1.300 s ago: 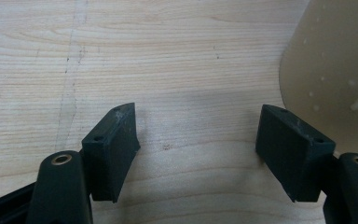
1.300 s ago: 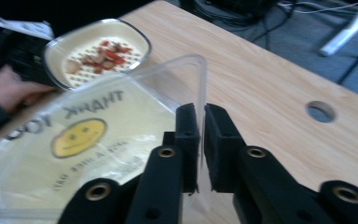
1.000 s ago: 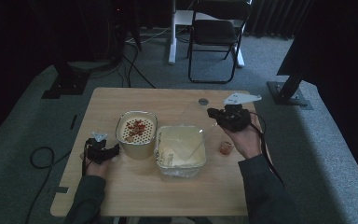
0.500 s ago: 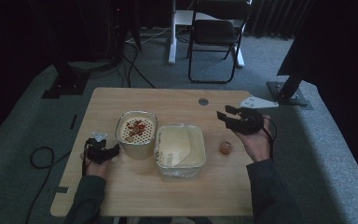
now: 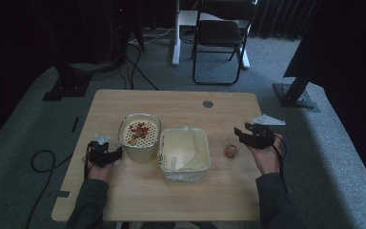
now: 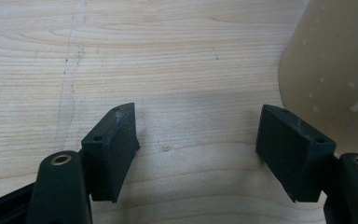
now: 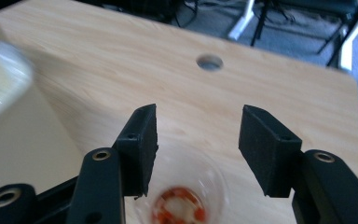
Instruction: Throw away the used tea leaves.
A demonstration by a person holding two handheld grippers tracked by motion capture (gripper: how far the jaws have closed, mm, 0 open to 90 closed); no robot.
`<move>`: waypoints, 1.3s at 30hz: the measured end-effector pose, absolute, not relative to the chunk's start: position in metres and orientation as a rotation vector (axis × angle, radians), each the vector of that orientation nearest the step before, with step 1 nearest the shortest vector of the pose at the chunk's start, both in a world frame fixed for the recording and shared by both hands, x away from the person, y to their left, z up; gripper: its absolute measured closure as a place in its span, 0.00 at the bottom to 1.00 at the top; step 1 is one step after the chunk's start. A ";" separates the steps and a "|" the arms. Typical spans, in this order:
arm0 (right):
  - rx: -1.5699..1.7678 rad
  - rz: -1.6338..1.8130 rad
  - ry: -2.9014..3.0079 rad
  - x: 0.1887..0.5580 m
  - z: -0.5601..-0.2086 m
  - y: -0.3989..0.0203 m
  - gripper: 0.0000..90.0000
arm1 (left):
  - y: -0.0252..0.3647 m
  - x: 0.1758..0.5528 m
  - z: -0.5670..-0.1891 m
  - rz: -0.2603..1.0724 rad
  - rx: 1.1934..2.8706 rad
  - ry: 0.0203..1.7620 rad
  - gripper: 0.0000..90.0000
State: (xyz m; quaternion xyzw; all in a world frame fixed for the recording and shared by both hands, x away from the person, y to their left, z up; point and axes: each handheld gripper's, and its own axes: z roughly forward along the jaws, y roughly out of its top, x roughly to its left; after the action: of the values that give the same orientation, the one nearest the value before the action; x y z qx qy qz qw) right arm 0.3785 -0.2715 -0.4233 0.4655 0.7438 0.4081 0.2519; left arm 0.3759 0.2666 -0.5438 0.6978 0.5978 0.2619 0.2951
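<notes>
Table (image 5: 171, 200): tall perforated pot (image 5: 139, 136) with red bits stands left of centre, square tub (image 5: 185, 153) just beside it. Right gripper (image 5: 242, 134) has come down from above the tub toward the small cup (image 5: 230, 150) at the tub's right; its jaws have just been opening, nothing between them, so a pick looks next. Left gripper (image 5: 116, 153) rests beside the pot, jaws apart and empty. Cup contents blurred: red and white, unidentifiable.

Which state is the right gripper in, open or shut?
Open: the right gripper has just been opening; its jaws stand apart, nothing between them, above a small clear cup.
</notes>
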 end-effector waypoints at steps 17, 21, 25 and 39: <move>1.445 1.104 2.053 0.386 -0.474 -0.305 0.63 | 0.267 0.376 -0.544 0.697 1.857 1.591 0.33; 1.440 1.102 2.079 0.388 -0.475 -0.302 0.69 | 0.267 0.376 -0.544 0.697 1.857 1.591 0.33; 1.460 1.095 2.100 0.392 -0.475 -0.299 0.85 | 0.266 0.376 -0.544 0.697 1.856 1.591 0.33; 1.492 1.092 2.076 0.407 -0.461 -0.288 0.95 | 0.270 0.375 -0.543 0.699 1.849 1.572 0.33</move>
State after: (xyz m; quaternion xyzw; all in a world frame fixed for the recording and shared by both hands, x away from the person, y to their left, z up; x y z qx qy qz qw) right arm 0.4067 -0.2877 -0.4605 0.5279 0.7345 0.3865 0.1799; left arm 0.3751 0.2696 -0.5432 0.6977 0.5932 0.2637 0.3030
